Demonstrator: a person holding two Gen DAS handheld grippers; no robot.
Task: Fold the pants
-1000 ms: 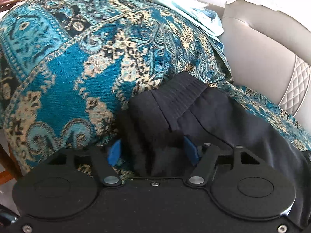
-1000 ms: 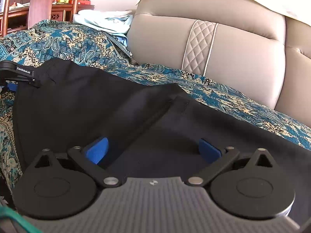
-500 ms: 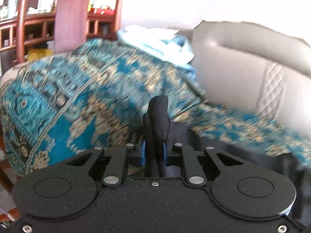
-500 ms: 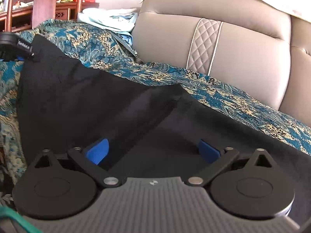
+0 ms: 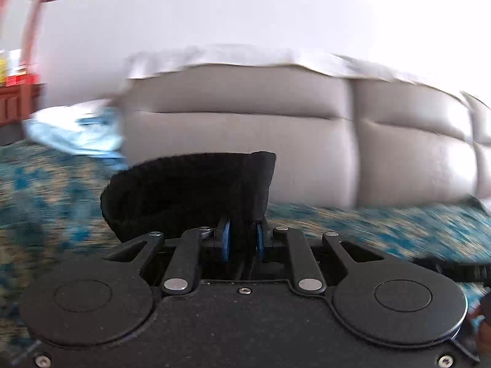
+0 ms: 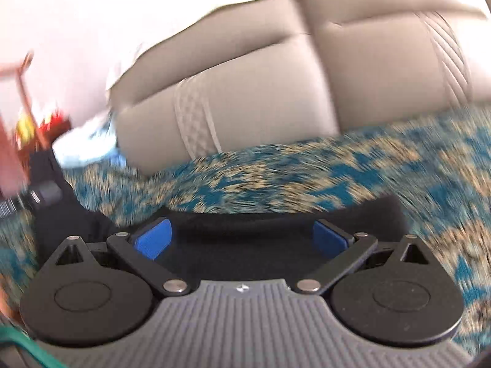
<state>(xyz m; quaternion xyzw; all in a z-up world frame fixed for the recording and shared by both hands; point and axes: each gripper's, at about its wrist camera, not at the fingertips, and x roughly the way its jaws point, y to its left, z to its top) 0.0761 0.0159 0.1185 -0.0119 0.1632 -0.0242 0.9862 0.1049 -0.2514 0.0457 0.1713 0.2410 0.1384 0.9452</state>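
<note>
Both views are pretty smeared, so take the fine detail loosely. Your left gripper (image 5: 242,242) has its blue pads (image 5: 226,240) pressed in tight on a bunch of the black pants (image 5: 187,190), pinching the fabric right between them. The pinched bit stands up above the fingers as a dark hump, with what looks like the ribbed waistband edge curling over the top. It sits in front of the grey sofa backrest (image 5: 245,141) in that view, up off the patterned blue throw (image 5: 55,190) that covers the seat.

Your right gripper (image 6: 242,239) is a different story: jaws spread wide, the blue pads (image 6: 153,240) far apart. Black pants cloth (image 6: 245,245) lies in the gap between them, draped across under the fingers, but the pads aren't pressing on it as far as you can see. The cloth runs off to both sides of the gripper and lies near the front edge of the sofa seat, on the throw (image 6: 260,184).

Over at the left end of the sofa, against the backrest (image 6: 245,98), there's a pale blue pile of clothes (image 5: 76,132) sitting on the throw. In the right wrist view you can also catch the other gripper as a dark blurry shape at the left edge, with black fabric hanging off it. Behind that end there's some reddish wooden furniture (image 6: 18,92), too blurred to make out more.
</note>
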